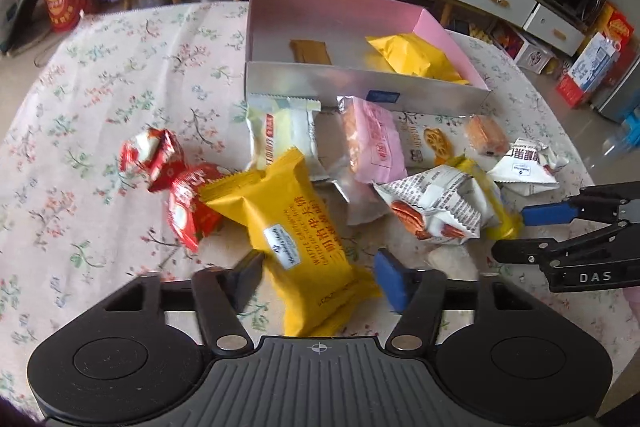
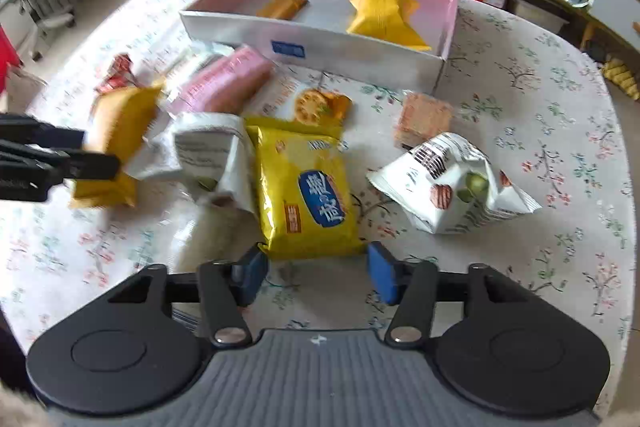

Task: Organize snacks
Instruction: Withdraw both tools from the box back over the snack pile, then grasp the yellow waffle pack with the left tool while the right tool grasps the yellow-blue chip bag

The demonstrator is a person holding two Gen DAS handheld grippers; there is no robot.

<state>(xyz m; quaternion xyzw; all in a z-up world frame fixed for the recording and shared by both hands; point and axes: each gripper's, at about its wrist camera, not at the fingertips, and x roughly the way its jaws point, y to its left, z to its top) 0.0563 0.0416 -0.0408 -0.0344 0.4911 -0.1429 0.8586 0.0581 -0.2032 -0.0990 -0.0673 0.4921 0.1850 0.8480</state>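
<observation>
The left gripper [image 1: 318, 269] has its pads clamped on the waffle pack [image 1: 298, 235]; the right gripper [image 2: 316, 271] has its pads clamped on the near edge of the cracker pack [image 2: 308, 187]. Both packs lie just before the box [image 1: 360, 91], amid crowded snacks. Bare tablecloth [image 2: 540, 131] opens right of the box.

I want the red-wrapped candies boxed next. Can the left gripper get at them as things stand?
Probably not right away. The left gripper has the yellow waffle packet between its fingers, so that goes first. The red candies lie uncovered on the tablecloth just left of it, nothing on top.
</observation>
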